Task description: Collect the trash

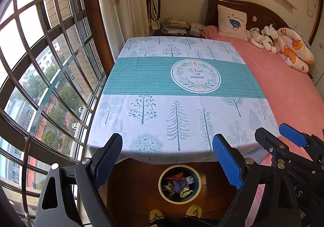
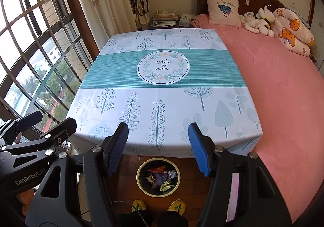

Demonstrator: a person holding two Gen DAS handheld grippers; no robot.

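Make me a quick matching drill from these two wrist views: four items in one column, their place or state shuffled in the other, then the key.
Items
1. trash bin
2. tablecloth
3. square cushion
4. right hand-held gripper

Place or state
A. leaning against the headboard
B. open, nothing between its pads
C. on the wood floor at the table's near edge, crumpled wrappers inside
D. spread over the table, nothing lying on it

Pairs: 1-C, 2-D, 3-A, 4-B
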